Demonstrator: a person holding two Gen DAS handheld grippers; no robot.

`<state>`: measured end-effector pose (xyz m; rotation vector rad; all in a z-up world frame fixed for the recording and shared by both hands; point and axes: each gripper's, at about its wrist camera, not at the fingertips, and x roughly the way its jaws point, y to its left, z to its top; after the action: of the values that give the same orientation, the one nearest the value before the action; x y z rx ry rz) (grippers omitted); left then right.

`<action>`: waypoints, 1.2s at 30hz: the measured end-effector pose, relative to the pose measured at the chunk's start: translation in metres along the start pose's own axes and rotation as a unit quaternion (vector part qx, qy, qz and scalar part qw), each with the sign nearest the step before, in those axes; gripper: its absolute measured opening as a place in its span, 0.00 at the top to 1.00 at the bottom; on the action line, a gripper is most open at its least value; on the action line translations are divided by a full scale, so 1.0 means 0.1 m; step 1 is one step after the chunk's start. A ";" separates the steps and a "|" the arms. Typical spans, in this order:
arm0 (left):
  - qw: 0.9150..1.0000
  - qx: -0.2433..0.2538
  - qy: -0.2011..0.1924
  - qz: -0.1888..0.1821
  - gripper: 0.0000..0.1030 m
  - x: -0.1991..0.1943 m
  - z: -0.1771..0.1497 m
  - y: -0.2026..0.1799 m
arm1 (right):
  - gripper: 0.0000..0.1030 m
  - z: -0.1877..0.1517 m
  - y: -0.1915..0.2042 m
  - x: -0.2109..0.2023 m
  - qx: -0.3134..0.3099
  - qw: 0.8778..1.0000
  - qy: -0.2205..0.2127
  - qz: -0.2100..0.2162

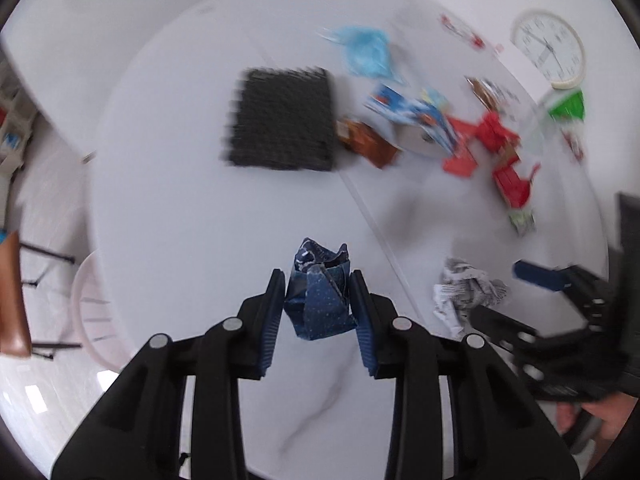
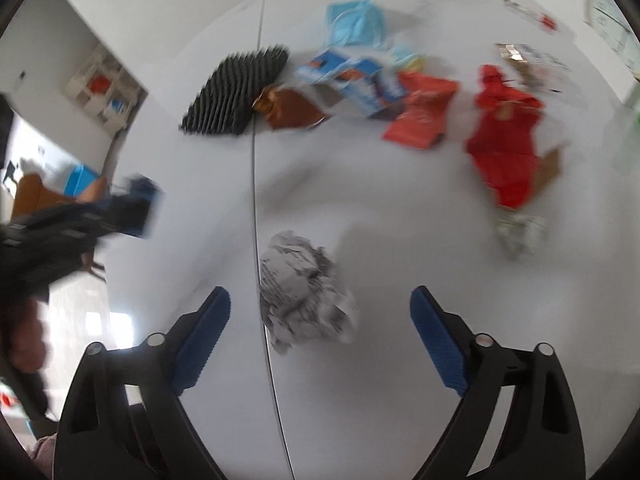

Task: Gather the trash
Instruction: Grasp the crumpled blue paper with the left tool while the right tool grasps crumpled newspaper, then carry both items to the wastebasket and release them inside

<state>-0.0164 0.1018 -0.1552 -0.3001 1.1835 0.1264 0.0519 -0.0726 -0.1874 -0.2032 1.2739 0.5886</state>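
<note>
Now the left hand-held gripper (image 1: 316,304) is clamping a crumpled dark blue dotted paper wrapper (image 1: 320,300) above the white marble table (image 1: 180,220), while the right hand-held gripper (image 2: 320,312), fingers spread apart, is surrounding a crumpled printed white paper ball (image 2: 304,296) lying on the table.

A folded paper scrap (image 1: 320,296) sits pinched between the fingers of the left gripper (image 1: 318,300), above the near part of the table (image 1: 180,220). To its right, the crumpled newspaper ball (image 2: 304,292) lies on the table between the spread fingers of the right gripper (image 2: 320,308). Farther back, a ridged mat (image 1: 282,118) lies left of centre; a snack wrapper (image 1: 366,142) touches its right edge. A pile of wrappers and cartons (image 1: 472,136) spreads rightward beyond that, with a face mask (image 1: 366,54) behind it. A clock (image 1: 550,48) lies at the far right.
</note>
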 end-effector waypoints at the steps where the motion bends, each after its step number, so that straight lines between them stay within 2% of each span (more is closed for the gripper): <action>1: 1.000 -0.013 -0.004 0.009 0.68 -0.07 -0.02 0.10 | 0.22 0.02 0.04 0.08 -0.008 1.000 0.010 -0.006; 3: 0.999 -0.034 -0.010 0.021 0.68 -0.17 -0.05 0.29 | 0.37 0.03 0.07 0.17 -0.015 1.000 0.021 -0.011; 4: 0.998 -0.047 -0.012 0.032 0.68 -0.22 -0.08 0.45 | 0.48 0.03 0.08 0.20 -0.015 1.000 0.025 -0.012; 7: 0.996 -0.067 -0.009 0.051 0.68 -0.30 -0.15 0.83 | 0.55 0.04 0.10 0.22 -0.006 0.999 0.031 -0.007; 10: 0.994 -0.087 -0.001 0.062 0.67 -0.28 -0.23 1.22 | 0.57 0.05 0.14 0.15 0.002 1.000 0.027 -0.012; 15: 0.993 -0.089 0.044 0.066 0.67 -0.01 -0.35 1.96 | 0.57 0.13 0.46 -0.14 0.021 1.000 -0.001 -0.006; 19: 0.993 -0.064 0.082 0.057 0.67 0.25 -0.36 2.39 | 0.57 0.26 1.02 -0.29 0.034 0.999 -0.030 0.000; 23: 0.993 -0.016 0.109 0.034 0.67 0.48 -0.34 2.72 | 0.57 0.38 1.73 -0.31 0.036 0.998 -0.053 0.016; 25: 0.991 0.012 0.129 0.024 0.58 0.59 -0.34 2.84 | 0.57 0.44 2.03 -0.24 0.031 0.998 -0.054 0.019; 27: 0.990 0.035 0.133 0.022 0.39 0.61 -0.34 2.92 | 0.57 0.52 2.36 -0.12 0.031 0.998 -0.048 0.022; 28: 0.990 0.046 0.131 0.020 0.36 0.60 -0.35 2.95 | 0.57 0.54 2.45 -0.08 0.031 0.998 -0.047 0.025; 30: 0.990 0.060 0.129 0.018 0.22 0.56 -0.33 3.00 | 0.57 0.60 2.69 0.02 0.031 0.998 -0.039 0.036; 36: 0.993 0.048 0.110 0.009 0.11 0.34 -0.24 3.18 | 0.56 0.76 3.15 0.28 -0.008 0.999 -0.012 0.037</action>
<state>-0.1059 0.3960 -0.2475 -0.2218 1.4064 0.0523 -0.0435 0.2341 -0.1365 -0.1629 1.2585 0.6637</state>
